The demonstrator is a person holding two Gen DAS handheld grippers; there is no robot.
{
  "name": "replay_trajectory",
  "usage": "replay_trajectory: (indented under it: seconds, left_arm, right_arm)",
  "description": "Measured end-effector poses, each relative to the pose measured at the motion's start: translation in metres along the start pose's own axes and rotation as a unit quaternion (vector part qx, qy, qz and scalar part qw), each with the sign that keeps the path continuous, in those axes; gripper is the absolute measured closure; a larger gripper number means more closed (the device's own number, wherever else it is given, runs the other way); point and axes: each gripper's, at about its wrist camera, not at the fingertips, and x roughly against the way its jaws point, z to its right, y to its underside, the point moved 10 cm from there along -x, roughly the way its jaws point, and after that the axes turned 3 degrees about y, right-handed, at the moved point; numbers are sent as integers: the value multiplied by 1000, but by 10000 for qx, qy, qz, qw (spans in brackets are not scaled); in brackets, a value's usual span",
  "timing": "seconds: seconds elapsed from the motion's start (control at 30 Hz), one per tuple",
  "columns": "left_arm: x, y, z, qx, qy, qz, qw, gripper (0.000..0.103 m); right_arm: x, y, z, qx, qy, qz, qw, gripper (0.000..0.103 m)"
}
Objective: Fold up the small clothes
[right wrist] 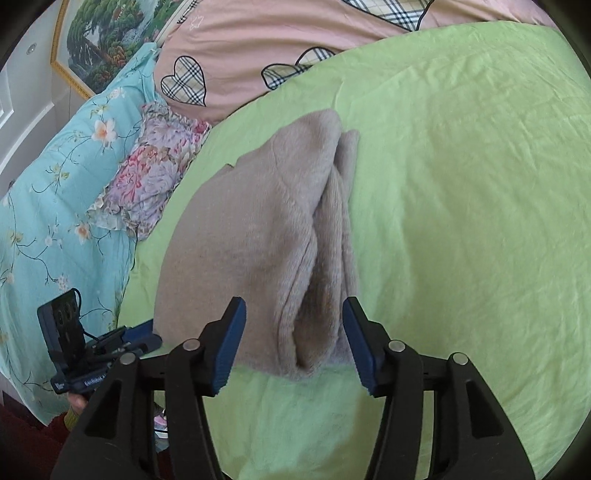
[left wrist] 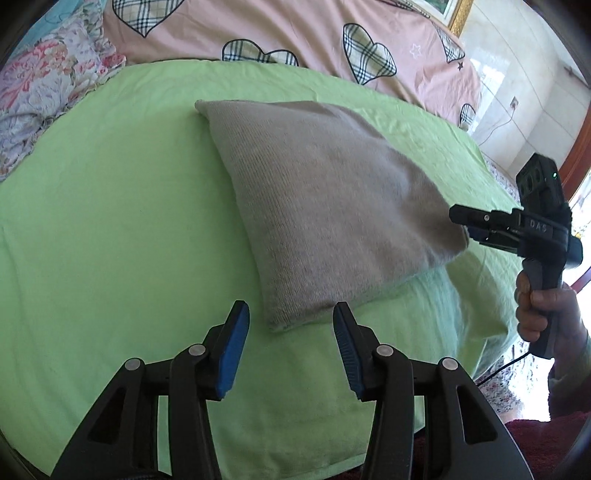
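A folded beige knitted garment (left wrist: 325, 195) lies flat on the green sheet (left wrist: 110, 206). My left gripper (left wrist: 291, 321) is open and empty, its blue pads just short of the garment's near corner. In the left wrist view my right gripper (left wrist: 461, 225) sits at the garment's right corner. In the right wrist view the right gripper (right wrist: 293, 314) is open, its pads on either side of the garment's layered folded edge (right wrist: 317, 295), holding nothing. The left gripper (right wrist: 144, 338) shows at the lower left by the garment's corner.
A pink duvet with plaid hearts (left wrist: 295, 33) lies behind the sheet. A floral pillow (right wrist: 155, 166) and a turquoise flowered quilt (right wrist: 55, 192) lie at the left. The bed's edge drops off at the right (left wrist: 491, 332). A framed picture (right wrist: 103, 40) hangs on the wall.
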Motion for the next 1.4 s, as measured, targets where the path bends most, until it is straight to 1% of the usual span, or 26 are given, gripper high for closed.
replay_trajectory:
  seconds: [0.07,0.2,0.3,0.33,0.37,0.4,0.43,0.47,0.5,0.57,0.6,0.63,0.67,0.73,0.8,0.87,0.93,1.03,1.1,1.23,1.33,1.4]
  left_arm:
    - [-6,2,1,-15,-104,-3,9999,55]
    - [-23,4,-15,78,-517,-38,9986,55]
    - [-16,0,-18,284,-625,143,9975,57]
    - [-13,-2,-20,350,-660,218,9970,58]
    - [-10,-3,-19,404,-663,291,9966,63]
    - [-9,-3,-17,433,-638,329,9965,76]
    - [-10,-4,-15,413,-588,317,9969,86]
    - [-12,-3,-11,365,-622,262,9971,91]
    - [-11,-3,-8,272,-775,237,9963,92]
    - [-11,-3,-3,130,-919,157,9956,93]
    - [-10,-3,0,126,-920,119,9956,94]
    - [-9,-3,1,147,-873,83,9960,94]
    - [-10,-3,3,166,-812,30,9966,95]
    - [-11,0,5,192,-771,-72,9968,95]
    - [-14,2,4,205,-718,-181,9970,95]
    - [-21,9,3,211,-762,-351,9963,95]
    - [-25,14,1,289,-735,-449,9959,95]
    - [-24,14,-2,402,-638,-431,9962,95]
    - [-26,15,-3,481,-574,-451,9962,94]
    - [-22,19,-2,391,-467,-508,9968,94]
    - [-13,25,1,389,-105,-578,9975,94]
    - [2,26,7,303,204,-494,9981,94]
  right_arm:
    - [-2,1,-3,37,-11,3,10000,47]
    - [-7,4,-6,57,-31,-42,10000,47]
    - [-11,7,-5,24,-43,-69,10000,48]
    - [-13,7,-7,17,-74,-74,9999,52]
    - [-15,8,-8,31,-114,-95,9999,58]
    - [-19,8,-8,63,-111,-157,9998,76]
    - [-22,8,-8,98,-66,-210,9997,97]
    - [-23,6,-9,162,-2,-231,9996,97]
    - [-18,1,-12,242,33,-152,9996,97]
    - [9,-20,-26,477,-52,255,9985,97]
    - [23,-29,-31,639,-43,418,9971,97]
    - [35,-36,-32,822,75,502,9953,97]
    - [39,-38,-30,938,205,505,9941,97]
    - [34,-35,-15,1058,505,388,9924,97]
    - [16,-21,7,1074,838,124,9906,97]
    - [-6,-1,31,930,1020,-188,9902,97]
    - [-16,7,45,757,1060,-281,9911,97]
    - [-13,4,48,512,973,-161,9938,97]
    - [-15,5,47,520,987,-186,9936,97]
    - [-17,6,49,571,1077,-221,9923,97]
    - [-15,9,53,490,1064,-222,9929,95]
    - [-15,10,54,476,1087,-255,9926,94]
